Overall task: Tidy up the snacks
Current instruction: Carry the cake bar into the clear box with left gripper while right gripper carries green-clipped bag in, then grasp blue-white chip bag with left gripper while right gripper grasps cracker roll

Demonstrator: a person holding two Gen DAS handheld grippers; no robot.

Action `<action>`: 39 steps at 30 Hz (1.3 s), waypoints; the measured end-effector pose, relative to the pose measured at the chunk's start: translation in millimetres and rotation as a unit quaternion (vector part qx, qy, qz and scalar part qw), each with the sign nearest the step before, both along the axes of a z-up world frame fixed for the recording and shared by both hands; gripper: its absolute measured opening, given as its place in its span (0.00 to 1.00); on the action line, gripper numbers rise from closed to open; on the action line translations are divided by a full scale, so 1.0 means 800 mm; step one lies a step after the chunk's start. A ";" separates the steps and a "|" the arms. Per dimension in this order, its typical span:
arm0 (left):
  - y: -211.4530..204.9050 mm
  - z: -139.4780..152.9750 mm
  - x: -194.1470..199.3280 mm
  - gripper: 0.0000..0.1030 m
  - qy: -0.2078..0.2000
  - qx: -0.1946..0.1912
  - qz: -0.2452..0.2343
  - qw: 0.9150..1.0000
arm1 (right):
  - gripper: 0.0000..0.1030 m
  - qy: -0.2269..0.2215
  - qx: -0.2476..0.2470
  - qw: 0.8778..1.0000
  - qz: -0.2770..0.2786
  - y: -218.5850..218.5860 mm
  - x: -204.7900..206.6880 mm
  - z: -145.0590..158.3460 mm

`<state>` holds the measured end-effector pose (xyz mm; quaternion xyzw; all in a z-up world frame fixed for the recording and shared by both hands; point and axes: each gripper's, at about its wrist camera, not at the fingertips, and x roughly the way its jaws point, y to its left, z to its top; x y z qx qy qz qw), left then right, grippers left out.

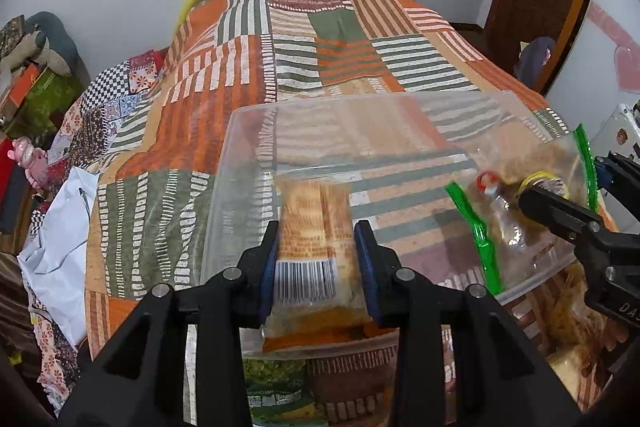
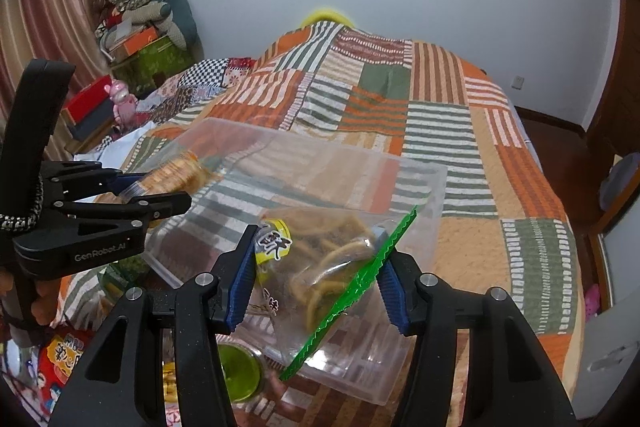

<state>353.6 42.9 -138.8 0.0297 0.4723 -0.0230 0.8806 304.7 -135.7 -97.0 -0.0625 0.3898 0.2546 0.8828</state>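
Observation:
A clear plastic bin [image 1: 248,147] stands on the patchwork bedspread. My left gripper [image 1: 318,231] is shut on a packet of round crackers [image 1: 312,215] with a barcode, holding it tilted over the bin's near wall. In the right wrist view that left gripper [image 2: 160,187] and the cracker packet [image 2: 176,175] hang at the bin's left end. My right gripper [image 2: 316,239] has a clear bag of brown snack strips [image 2: 332,255] with a green serrated edge between its blue pads, both pads touching it, low inside the bin [image 2: 432,187]. The left wrist view shows the right gripper [image 1: 560,183] and bag [image 1: 508,223] at the bin's right end.
Loose snacks lie in front of the bin: a green packet [image 1: 276,391], a green-lidded jar [image 2: 240,371], a red packet [image 2: 60,359]. The striped bedspread [image 2: 440,115] stretches beyond the bin. Boxes and soft toys [image 2: 140,39] pile up at the left by the curtain.

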 end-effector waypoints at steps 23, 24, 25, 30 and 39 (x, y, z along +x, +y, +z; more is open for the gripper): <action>0.034 0.078 -0.123 0.63 -0.072 -0.016 0.028 0.997 | 0.70 -0.062 0.039 0.997 -0.010 -0.039 -0.077 0.069; 0.034 0.077 -0.128 0.63 -0.072 -0.018 0.030 0.997 | 0.70 -0.063 0.041 0.997 -0.011 -0.041 -0.081 0.070; 0.038 0.078 -0.138 0.63 -0.073 -0.021 0.035 0.997 | 0.70 -0.064 0.043 0.997 -0.011 -0.044 -0.085 0.071; 0.050 0.073 -0.175 0.63 -0.080 -0.039 0.048 0.995 | 0.70 -0.066 0.049 0.997 -0.012 -0.050 -0.113 0.073; 0.055 0.050 -0.232 0.63 -0.074 -0.038 0.051 0.995 | 0.75 -0.072 0.053 0.996 0.000 -0.038 -0.161 0.061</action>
